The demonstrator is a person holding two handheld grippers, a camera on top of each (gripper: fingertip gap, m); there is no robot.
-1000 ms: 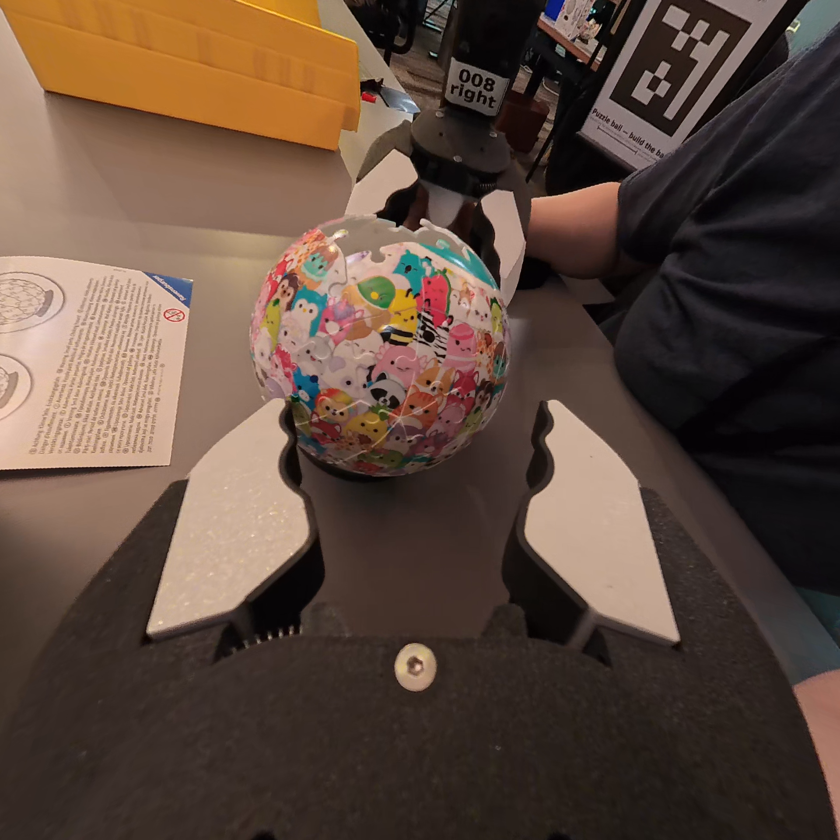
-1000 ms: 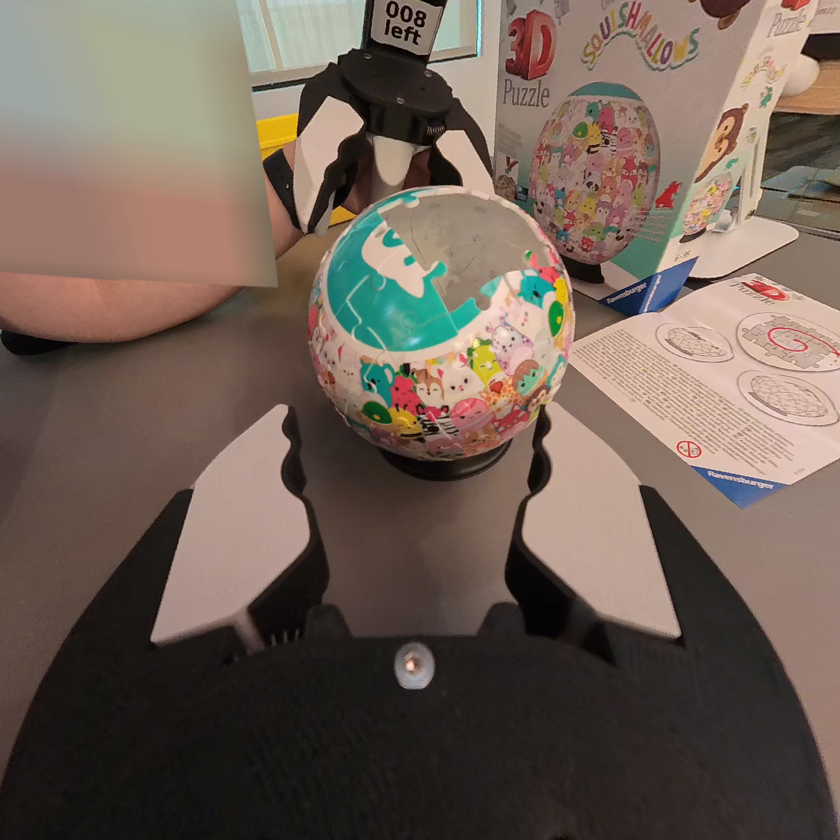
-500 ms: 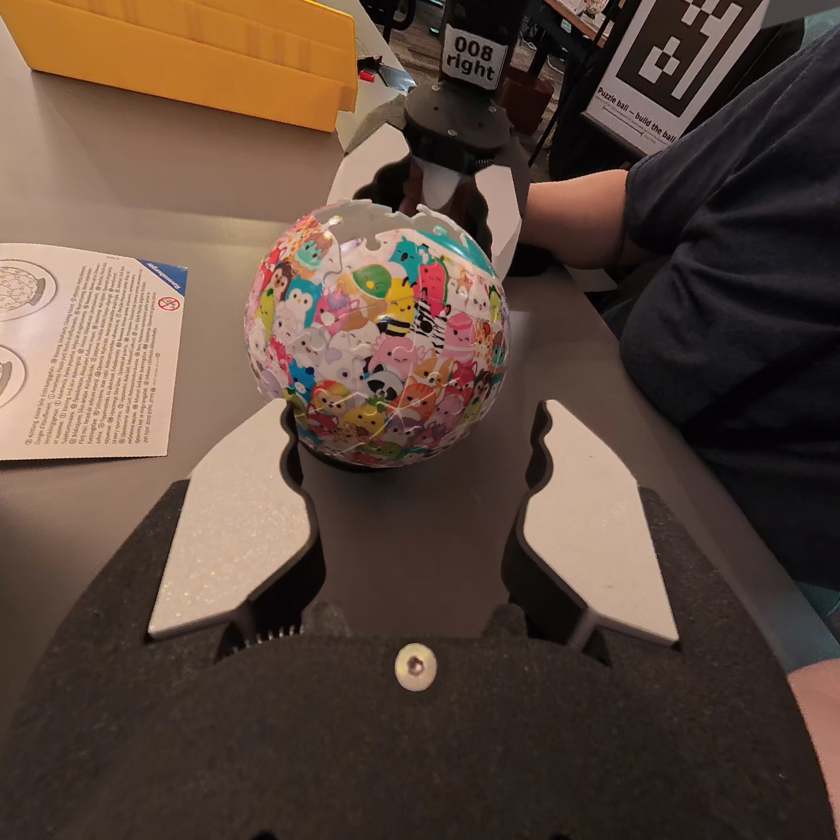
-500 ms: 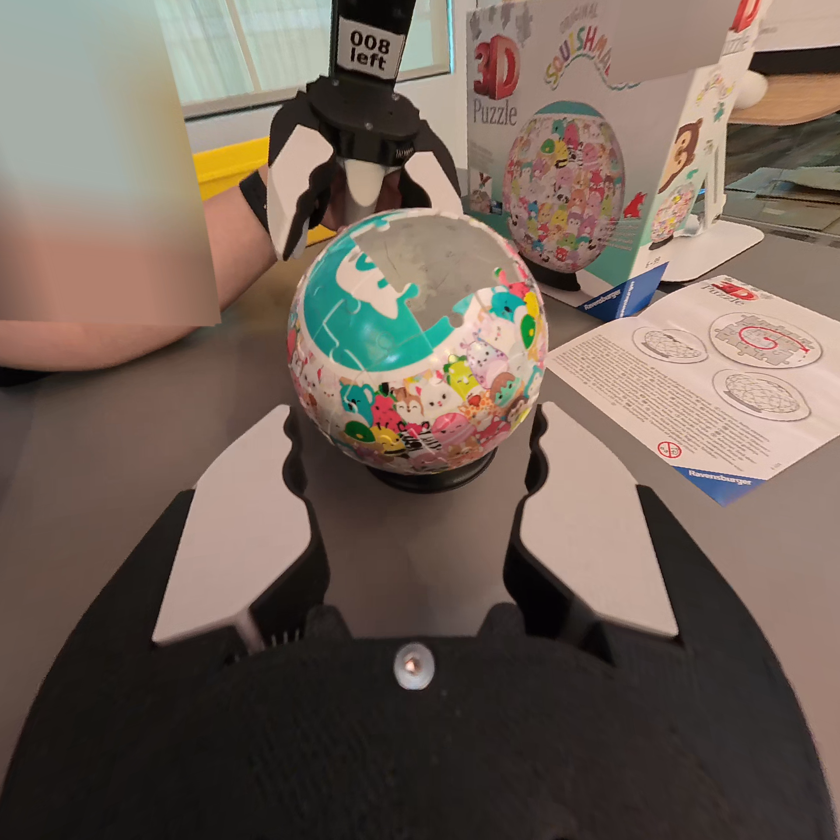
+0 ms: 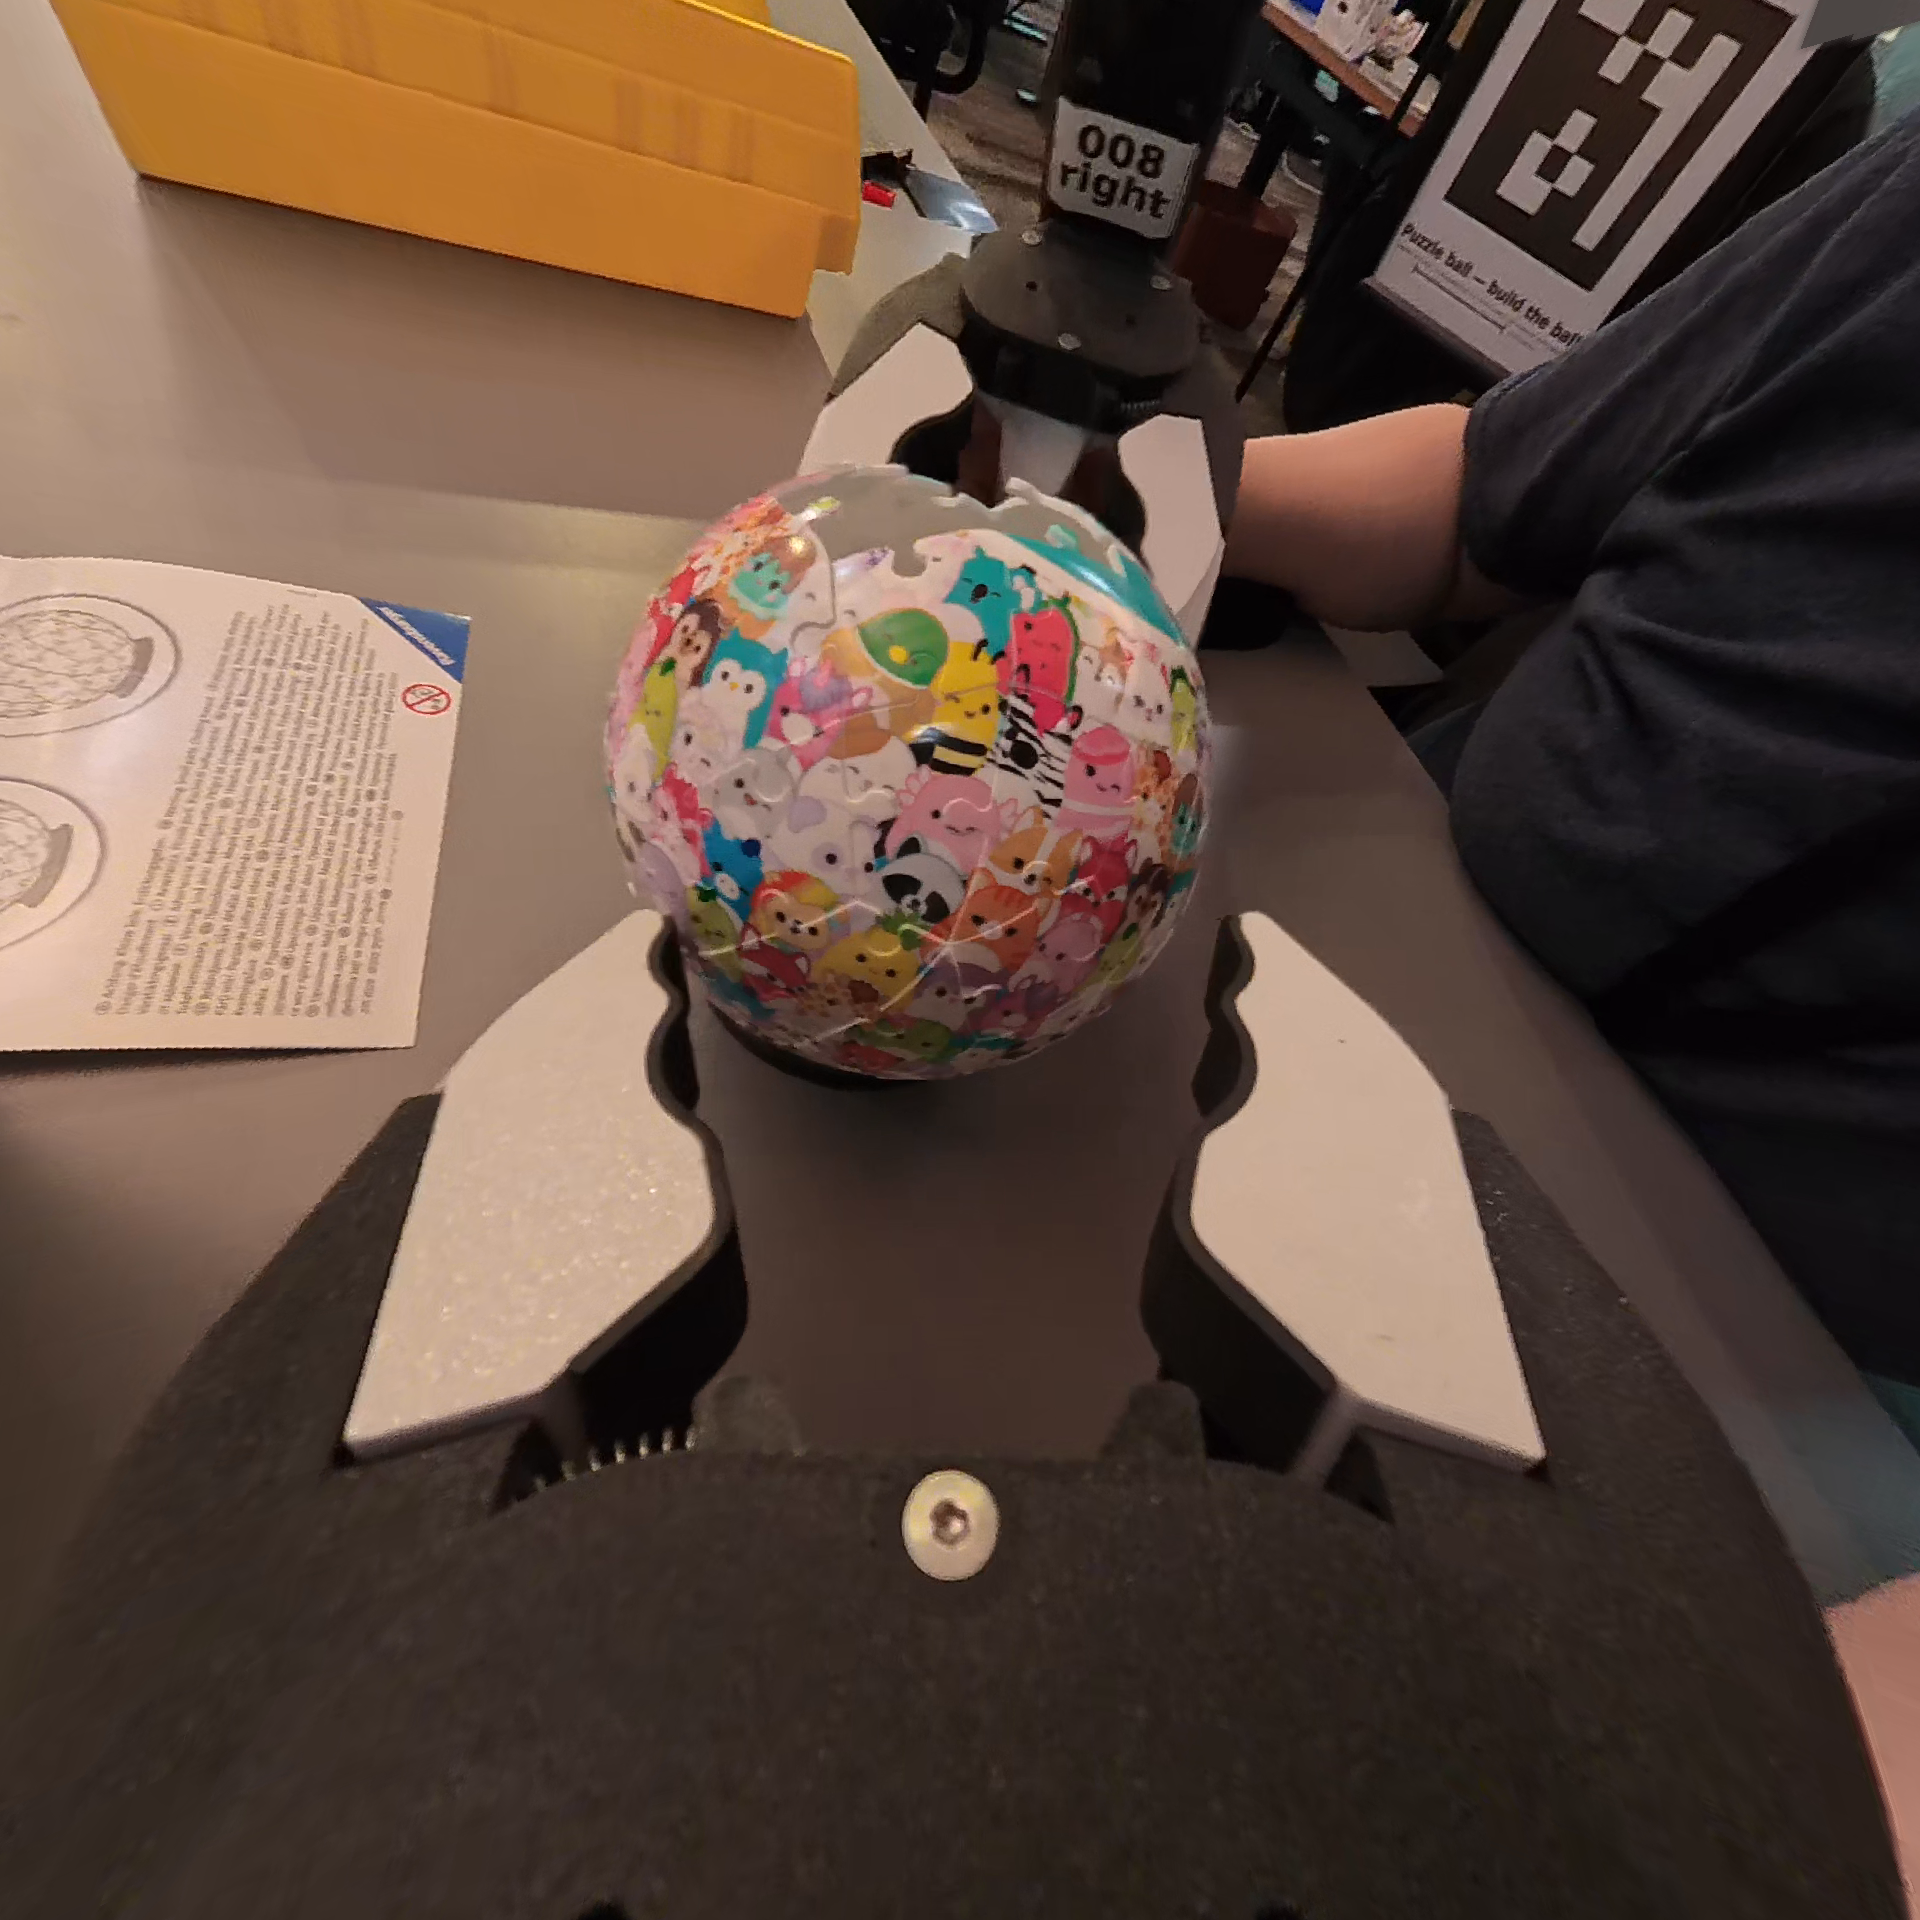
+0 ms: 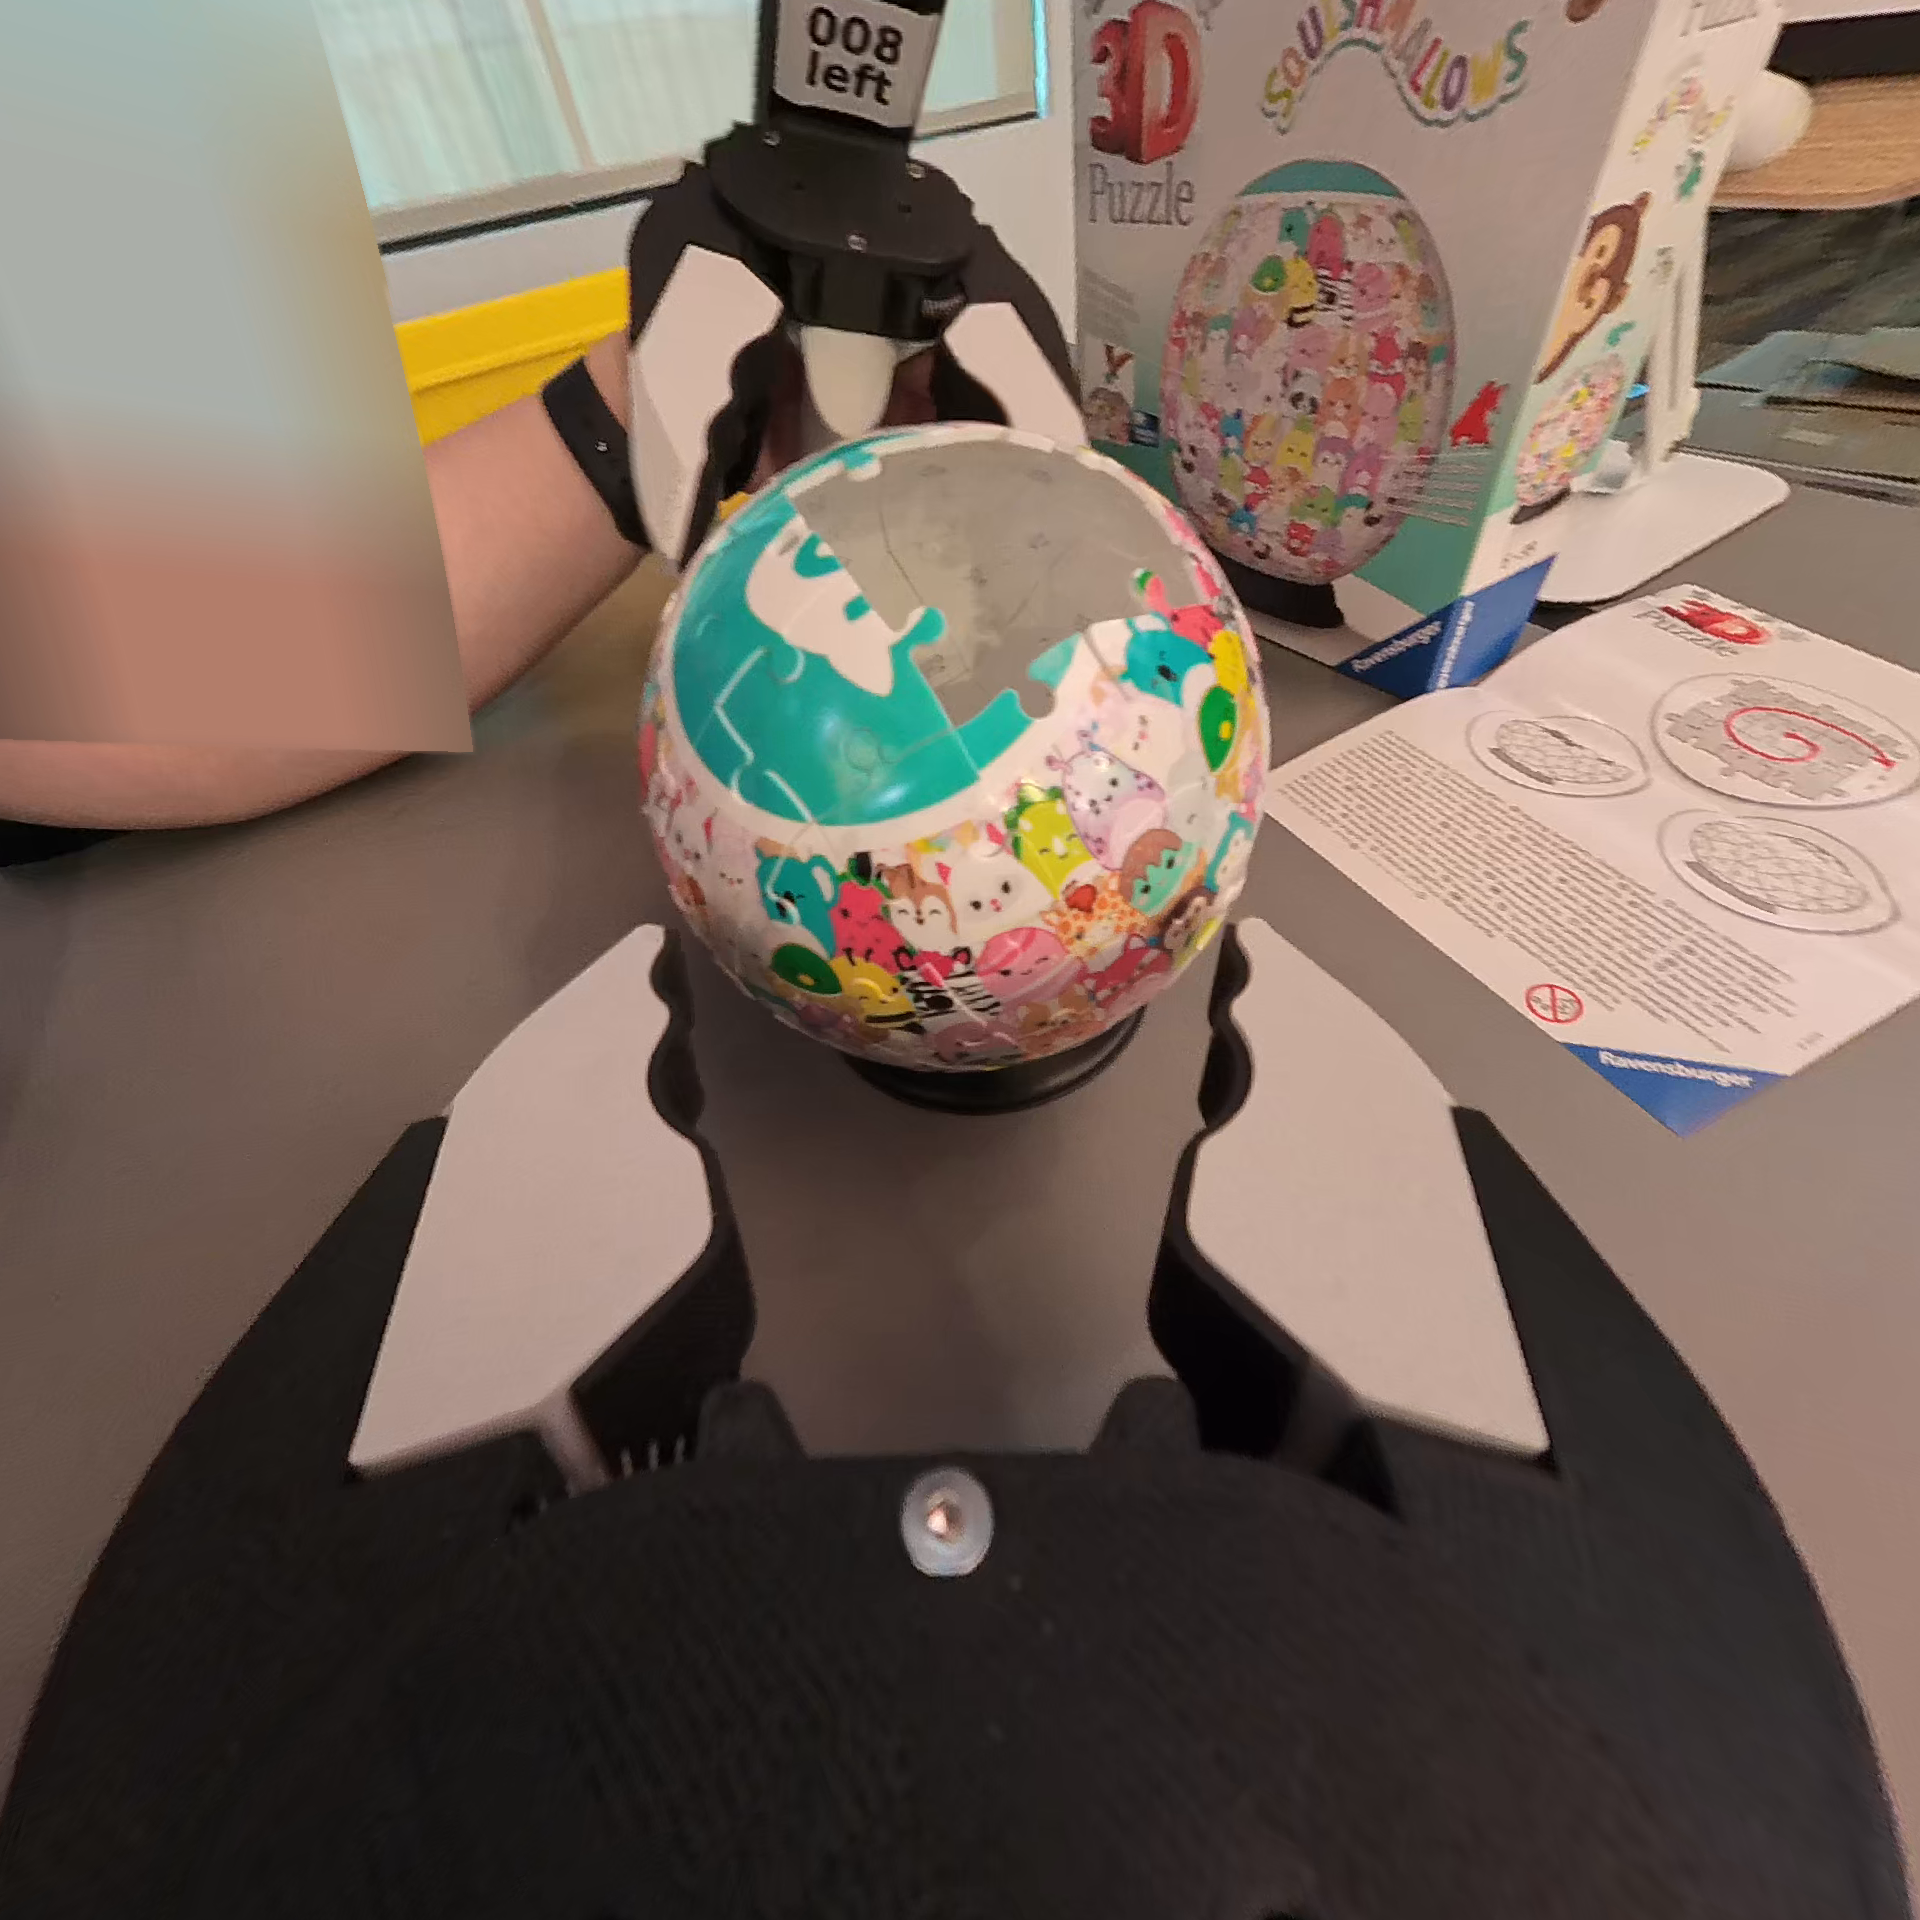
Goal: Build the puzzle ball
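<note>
The puzzle ball (image 5: pixel 904 790) is a sphere of colourful cartoon-animal pieces with a teal cap. It rests on a black ring stand (image 6: pixel 987 1070) on the grey table. A gap in its top (image 6: pixel 987 561) shows the grey inside. My left gripper (image 5: pixel 940 997) is open and empty, its fingertips on either side of the ball's near lower part. My right gripper (image 6: pixel 940 997) is open and empty, facing the ball from the opposite side. Each gripper shows beyond the ball in the other's view.
A printed instruction sheet (image 5: pixel 208 810) lies flat beside the ball; it also shows in the right wrist view (image 6: pixel 1642 831). The puzzle box (image 6: pixel 1351 312) stands behind it. A yellow bin (image 5: pixel 468 114) sits at the table's far side. A person's arm (image 5: pixel 1371 520) and dark-shirted torso (image 5: pixel 1714 675) border the table edge. My hands' fingertips stand some 10 cm from each other.
Both grippers have moved in closer to the ball from opposite sides, so it looms larger between the fingertips. Both stay open. The ball has not moved.
</note>
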